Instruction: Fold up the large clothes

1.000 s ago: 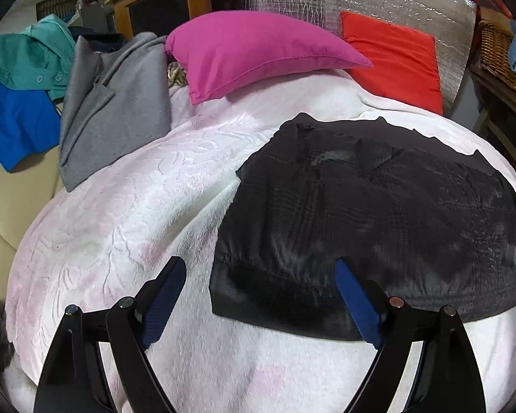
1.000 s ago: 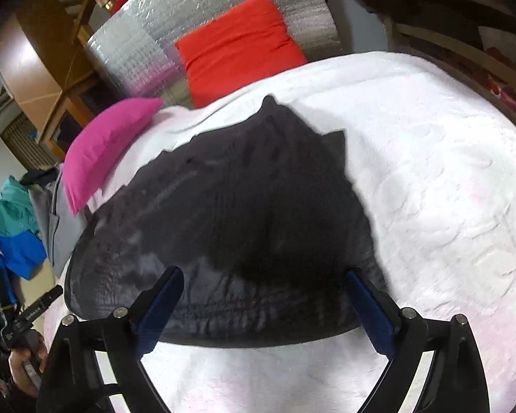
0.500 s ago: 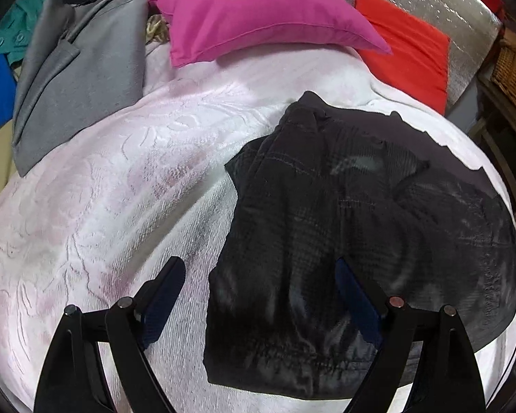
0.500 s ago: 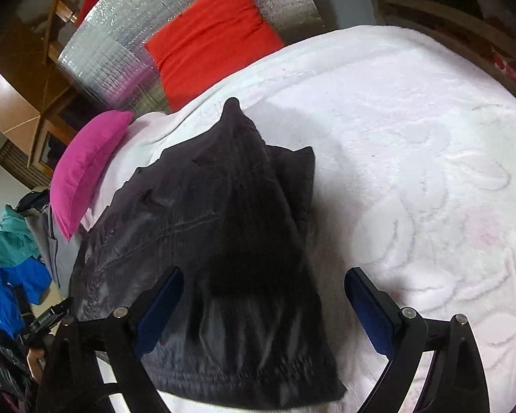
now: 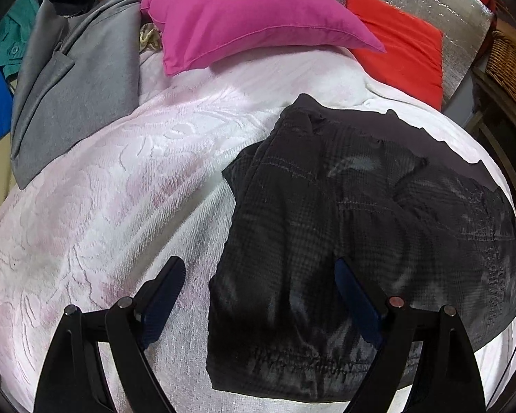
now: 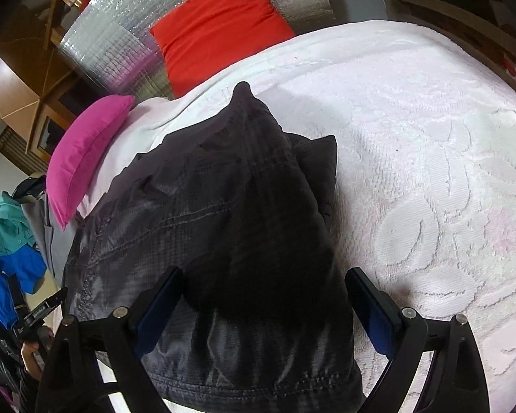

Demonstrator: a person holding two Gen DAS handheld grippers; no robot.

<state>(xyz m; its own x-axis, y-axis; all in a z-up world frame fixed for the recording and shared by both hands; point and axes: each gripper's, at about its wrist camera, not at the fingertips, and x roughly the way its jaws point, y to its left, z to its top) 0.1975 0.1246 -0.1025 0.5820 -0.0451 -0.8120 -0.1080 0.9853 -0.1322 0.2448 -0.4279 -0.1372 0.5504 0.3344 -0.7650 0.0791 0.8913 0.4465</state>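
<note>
- I am looking down over a black jacket point(image 5: 344, 213) that is lying partly folded on a white embossed bedspread point(image 5: 113, 199), near its front edge; the hem is facing me in both wrist views.
- My left gripper point(image 5: 259, 296) is hanging above the jacket's left hem corner with its jaws standing wide apart, one blue pad point(image 5: 161, 296) over bare bedspread and the other over dark cloth; nothing is being gripped.
- My right gripper point(image 6: 263, 304) is also hanging with jaws spread wide, straddling the jacket's folded right side without pinching it.
- Whether any fingertip is touching the fabric, I cannot tell.
- The jacket's near hem is being cut off by the gripper frames, and its dark centre is swallowing every seam in the right view.
- A magenta pillow point(image 5: 251, 17), a red cushion point(image 5: 402, 44) and a grey coat point(image 5: 75, 79) are sitting at the far end, the coat partly running out of frame.
- A hand point(image 6: 31, 354) is showing at the right view's lower left edge, mostly hidden.
</note>
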